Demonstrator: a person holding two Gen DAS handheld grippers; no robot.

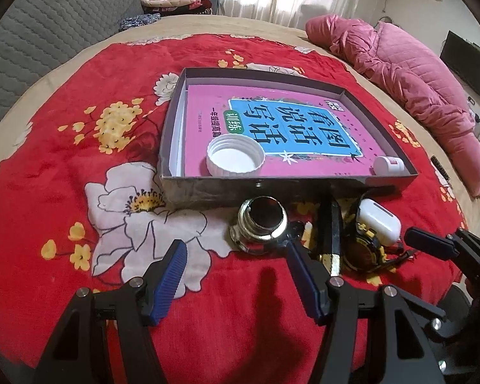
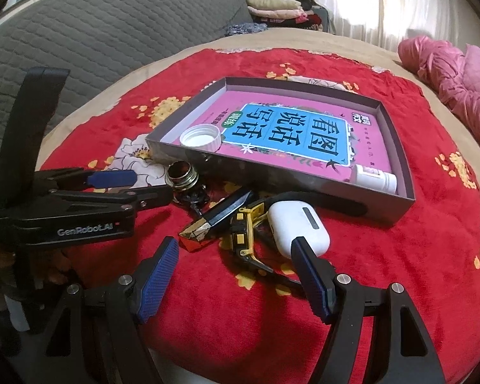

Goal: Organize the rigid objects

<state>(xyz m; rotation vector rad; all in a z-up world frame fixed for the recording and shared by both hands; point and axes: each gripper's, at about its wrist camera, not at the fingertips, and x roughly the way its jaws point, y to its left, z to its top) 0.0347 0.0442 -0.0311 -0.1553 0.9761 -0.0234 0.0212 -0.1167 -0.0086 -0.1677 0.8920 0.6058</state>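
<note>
A: Landmark is the grey box on the red floral blanket. Already inside it: a pink book, a white cap at the box's near left corner, a small white bottle at its near right corner.

B: What's left outside?

A: A cluster just in front of the box's near wall. From the left: a metal threaded ring, a black-and-gold bar, a black-and-yellow watch, a white earbud case.

B: Which hand is nearer to what?

A: Your right gripper is spread wide with nothing between the pads. The watch and bar sit just beyond its gap; the earbud case is right at its right-hand pad, contact can't be told. Your left gripper, also spread and empty, sits near the ring, toward the box's left half.

B: Axis of the bar?

A: It lies slantwise, gold end toward you, black end pointing at the box wall. The earbud case lies long-ways, roughly the same slant.

B: So?

A: My read: the right takes the case or watch, the left the ring. The pieces crowd each other, so a closing pad may nudge a neighbour.
</note>
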